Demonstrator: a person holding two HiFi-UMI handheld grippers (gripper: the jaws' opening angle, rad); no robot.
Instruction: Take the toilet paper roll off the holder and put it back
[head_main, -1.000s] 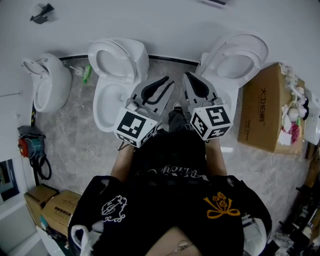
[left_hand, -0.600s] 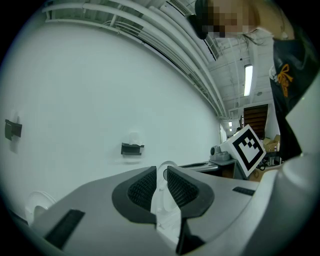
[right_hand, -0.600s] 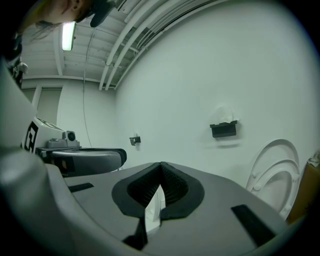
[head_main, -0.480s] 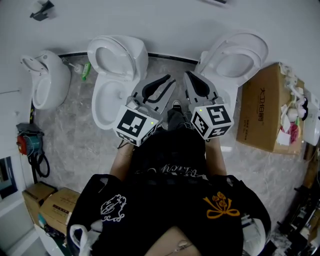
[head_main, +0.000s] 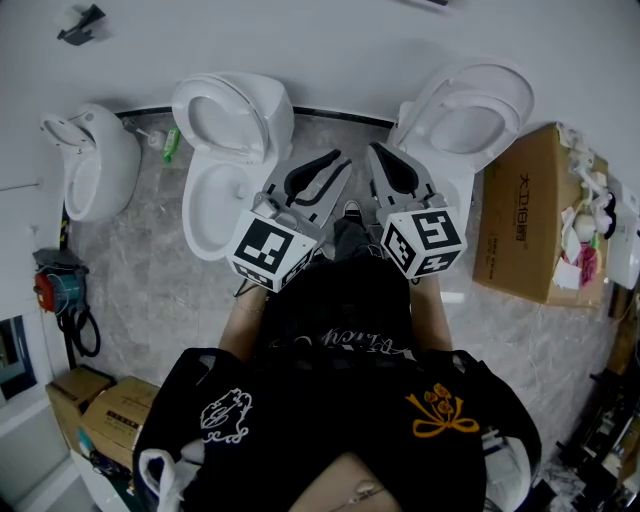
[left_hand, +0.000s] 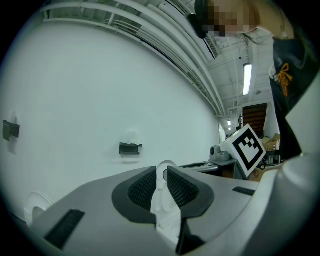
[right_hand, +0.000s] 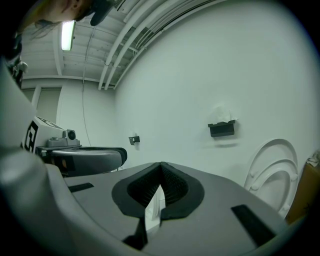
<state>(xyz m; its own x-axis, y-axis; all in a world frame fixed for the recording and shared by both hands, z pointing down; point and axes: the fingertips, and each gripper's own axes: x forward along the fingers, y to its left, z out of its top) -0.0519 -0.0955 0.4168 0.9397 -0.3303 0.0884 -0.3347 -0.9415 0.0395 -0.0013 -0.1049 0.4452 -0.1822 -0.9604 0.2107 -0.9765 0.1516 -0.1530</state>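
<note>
Two toilets (head_main: 228, 140) are faced. Left gripper (left_hand: 162, 172): jaws slightly parted, nothing between. Right gripper (right_hand: 160, 166): jaws closed, empty. One toilet paper roll (right_hand: 223, 114) sits on one black wall holder (right_hand: 221, 129), well apart.

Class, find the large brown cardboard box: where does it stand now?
In the head view, the cardboard box stands on the floor at the right side, just right of the right-hand toilet.
</note>
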